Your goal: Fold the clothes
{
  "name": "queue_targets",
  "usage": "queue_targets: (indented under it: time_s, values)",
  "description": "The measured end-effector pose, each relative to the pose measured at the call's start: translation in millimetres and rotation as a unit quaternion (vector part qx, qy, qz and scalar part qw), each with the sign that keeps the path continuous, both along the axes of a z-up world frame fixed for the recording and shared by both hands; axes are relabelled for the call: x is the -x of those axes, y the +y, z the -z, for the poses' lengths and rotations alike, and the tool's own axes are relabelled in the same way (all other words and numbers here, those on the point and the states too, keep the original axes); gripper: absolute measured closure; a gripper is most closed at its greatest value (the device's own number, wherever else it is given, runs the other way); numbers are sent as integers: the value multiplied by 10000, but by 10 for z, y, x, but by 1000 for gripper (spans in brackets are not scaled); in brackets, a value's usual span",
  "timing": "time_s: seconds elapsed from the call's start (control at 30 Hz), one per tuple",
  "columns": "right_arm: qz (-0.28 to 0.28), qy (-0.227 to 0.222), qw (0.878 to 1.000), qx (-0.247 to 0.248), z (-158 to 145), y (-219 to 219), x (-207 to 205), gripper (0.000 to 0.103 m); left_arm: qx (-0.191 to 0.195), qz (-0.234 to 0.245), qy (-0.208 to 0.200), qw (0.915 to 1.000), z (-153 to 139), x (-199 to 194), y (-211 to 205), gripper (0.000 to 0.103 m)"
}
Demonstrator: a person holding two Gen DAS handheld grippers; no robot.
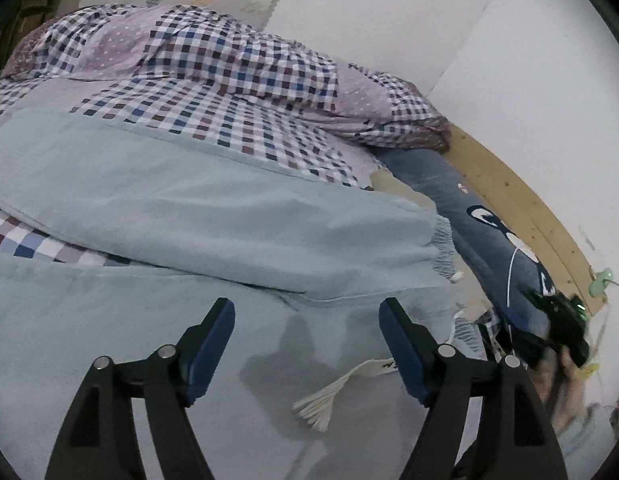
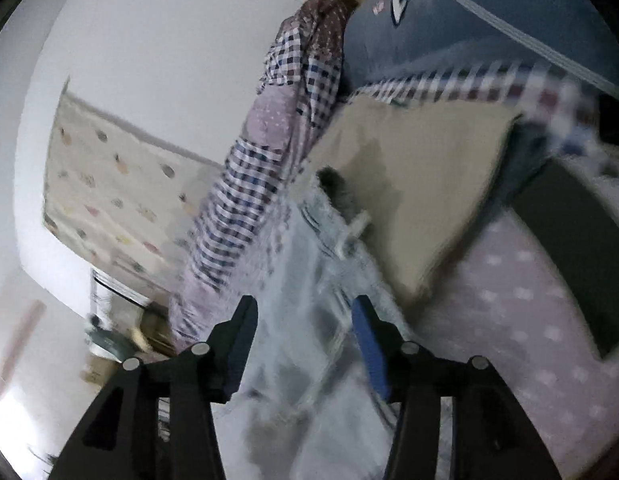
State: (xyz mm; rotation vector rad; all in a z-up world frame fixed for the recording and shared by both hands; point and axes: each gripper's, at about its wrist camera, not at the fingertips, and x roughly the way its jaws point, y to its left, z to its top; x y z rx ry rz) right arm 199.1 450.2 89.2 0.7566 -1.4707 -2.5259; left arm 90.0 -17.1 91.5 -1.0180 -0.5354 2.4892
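Spreading across the left and centre of the left wrist view, the pale blue garment lies on the bed, a folded layer of it crossing toward the right with a fringed edge. A white tassel rests on the cloth at lower centre. Above it, in the upper left and centre, sits the checked quilt, bunched into a ridge. The left gripper hangs over the pale blue cloth at bottom centre, its jaws wide apart with nothing between them. Further right lies a dark blue pillow against a wooden rail, and at the far right edge a hand carries a black device.

In the blurred right wrist view, the right gripper stands at bottom centre, jaws partly open and empty, above the same pale cloth; right of that lies a tan sheet.
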Motion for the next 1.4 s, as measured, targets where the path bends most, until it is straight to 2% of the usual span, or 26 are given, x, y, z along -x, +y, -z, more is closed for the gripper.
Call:
queue_targets:
  time_s: [0.13, 0.3, 0.43, 0.47, 0.6, 0.77, 0.87, 0.97, 1.07, 1.23, 1.4]
  values:
    - [98, -75, 9993, 362, 255, 79, 466, 49, 17, 129, 9, 9999, 4, 45, 104, 24]
    - [282, -263, 9987, 330, 494, 181, 873, 51, 2, 252, -5, 9997, 11, 111, 174, 24]
    - [215, -338, 9987, 301, 586, 220, 1081, 57, -245, 268, -95, 9993, 30, 187, 206, 24]
    - [197, -323, 9988, 304, 597, 226, 1122, 59, -289, 263, -122, 9992, 42, 202, 216, 24]
    - [32, -105, 9986, 518, 620, 227, 1279, 80, -381, 263, -279, 9985, 118, 235, 257, 24]
    - [-129, 101, 9972, 735, 636, 213, 1407, 81, -461, 250, -343, 9980, 156, 231, 257, 24]
    - [21, 332, 9948, 962, 651, 301, 1416, 84, -455, 237, -346, 9981, 162, 227, 249, 24]
    - [149, 643, 9917, 1104, 578, 358, 1374, 85, -494, 214, -357, 9979, 169, 236, 228, 24]
    - [150, 925, 9902, 1038, 417, 345, 1345, 84, -540, 179, -353, 9978, 173, 237, 214, 24]
    - [96, 1347, 9896, 488, 62, 243, 1227, 84, -676, 185, -328, 9970, 160, 228, 163, 24]
    - [582, 1914, 9787, 462, -152, 360, 952, 84, -766, 157, -273, 9966, 118, 212, 104, 24]
